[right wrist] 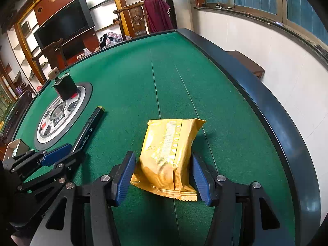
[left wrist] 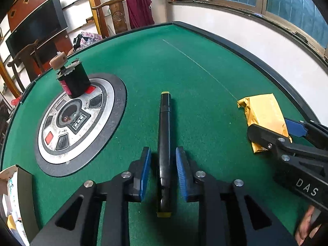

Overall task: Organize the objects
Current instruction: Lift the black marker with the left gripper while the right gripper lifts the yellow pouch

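A black marker (left wrist: 165,127) with yellow ends lies on the green felt table (left wrist: 184,61), pointing away from me. My left gripper (left wrist: 163,151) straddles its near half. The blue pads (left wrist: 144,170) stand close on either side, with thin strips of felt showing between pads and marker. A yellow snack packet (right wrist: 166,143) lies flat between the pads of my right gripper (right wrist: 162,155), and a small gap shows at the left pad. The right wrist view has the left gripper (right wrist: 76,149) at the left, over the marker (right wrist: 92,125). The left wrist view shows the right gripper (left wrist: 268,126) around the packet (left wrist: 262,110).
A round silver control panel (left wrist: 82,123) is set in the table's middle, with a black canister (left wrist: 73,80) standing on its far edge. An open cardboard box (left wrist: 18,184) sits at the near left. A raised dark rim (right wrist: 266,106) borders the table on the right. A hand (left wrist: 305,225) holds the right gripper.
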